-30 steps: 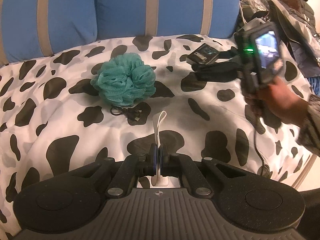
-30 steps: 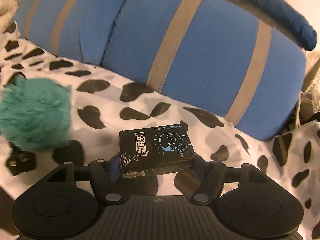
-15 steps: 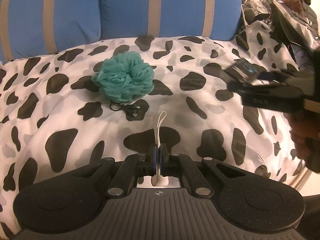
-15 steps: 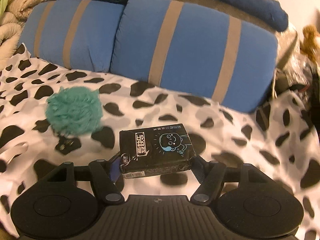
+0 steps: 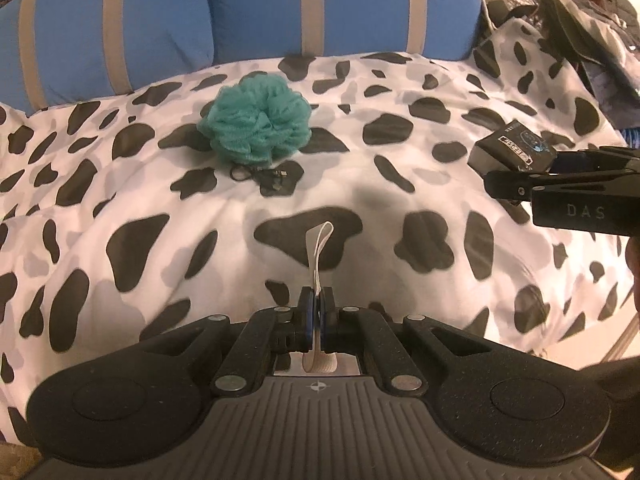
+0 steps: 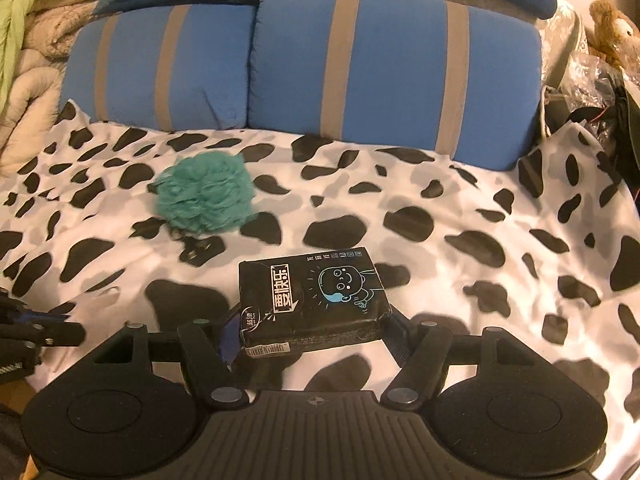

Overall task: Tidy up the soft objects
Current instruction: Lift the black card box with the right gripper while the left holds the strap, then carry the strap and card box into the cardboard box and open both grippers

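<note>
My left gripper (image 5: pixel 317 304) is shut on a thin white band (image 5: pixel 319 248) that sticks up and forward from its pads over the cow-print blanket (image 5: pixel 120 264). A teal mesh bath pouf (image 5: pixel 256 128) lies on the blanket beyond it, also in the right wrist view (image 6: pixel 206 196). My right gripper (image 6: pixel 312 332) is shut on a black tissue pack (image 6: pixel 316 296) printed with a blue cartoon face, held above the blanket. From the left wrist view that gripper (image 5: pixel 560 178) and the tissue pack (image 5: pixel 512 148) sit at the right edge.
A small black cable (image 5: pixel 260 174) lies coiled just in front of the pouf. Two blue pillows (image 6: pixel 384 64) with grey stripes line the back. Folded bedding (image 6: pixel 28 52) is piled at the left, and bags and clutter (image 5: pixel 568 12) at the right.
My right gripper has pulled back from the pillows and risen with the tissue pack, moving to the right edge of the left wrist view. My left gripper has shifted slightly, still holding the band.
</note>
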Demonstrator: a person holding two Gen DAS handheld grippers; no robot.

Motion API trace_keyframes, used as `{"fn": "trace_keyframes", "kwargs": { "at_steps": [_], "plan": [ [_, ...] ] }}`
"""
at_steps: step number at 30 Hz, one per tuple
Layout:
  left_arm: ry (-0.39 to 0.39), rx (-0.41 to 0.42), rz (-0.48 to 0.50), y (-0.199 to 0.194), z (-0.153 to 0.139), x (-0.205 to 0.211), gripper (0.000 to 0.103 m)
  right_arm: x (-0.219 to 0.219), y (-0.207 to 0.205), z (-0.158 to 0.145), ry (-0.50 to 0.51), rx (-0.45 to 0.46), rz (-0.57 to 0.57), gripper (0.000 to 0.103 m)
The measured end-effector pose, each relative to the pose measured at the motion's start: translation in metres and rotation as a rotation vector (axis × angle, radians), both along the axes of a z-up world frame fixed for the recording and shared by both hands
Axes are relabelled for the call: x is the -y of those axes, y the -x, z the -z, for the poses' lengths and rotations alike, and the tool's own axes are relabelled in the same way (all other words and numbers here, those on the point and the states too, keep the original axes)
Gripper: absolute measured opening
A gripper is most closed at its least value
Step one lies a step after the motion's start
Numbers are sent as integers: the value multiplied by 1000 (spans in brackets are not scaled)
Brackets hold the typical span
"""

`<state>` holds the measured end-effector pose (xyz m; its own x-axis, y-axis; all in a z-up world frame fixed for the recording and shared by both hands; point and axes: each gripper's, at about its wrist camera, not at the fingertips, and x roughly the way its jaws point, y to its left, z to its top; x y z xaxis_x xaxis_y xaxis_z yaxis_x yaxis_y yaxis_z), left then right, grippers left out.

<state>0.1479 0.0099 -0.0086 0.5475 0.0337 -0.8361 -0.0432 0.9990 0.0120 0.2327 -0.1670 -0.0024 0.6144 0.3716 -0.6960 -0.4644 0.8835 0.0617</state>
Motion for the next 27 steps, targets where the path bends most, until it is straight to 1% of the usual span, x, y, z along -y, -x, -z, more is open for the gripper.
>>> {"fn": "trace_keyframes", "kwargs": {
  "at_steps": [3,6,13,27],
  "plan": [
    [0,-9,-4,10,2,2,3,-3,14,-1,-1,-13,-15,72],
    [5,-15,-10,20,3,3,3,-7,27,0,-10,-46,-29,72],
    [12,-39,-22,40,7,4,3,-14,60,2,10,-83,-62,72],
    [25,-92,-18,72,15,11,3,-12,102,10,29,-183,-102,72]
  ]
}}
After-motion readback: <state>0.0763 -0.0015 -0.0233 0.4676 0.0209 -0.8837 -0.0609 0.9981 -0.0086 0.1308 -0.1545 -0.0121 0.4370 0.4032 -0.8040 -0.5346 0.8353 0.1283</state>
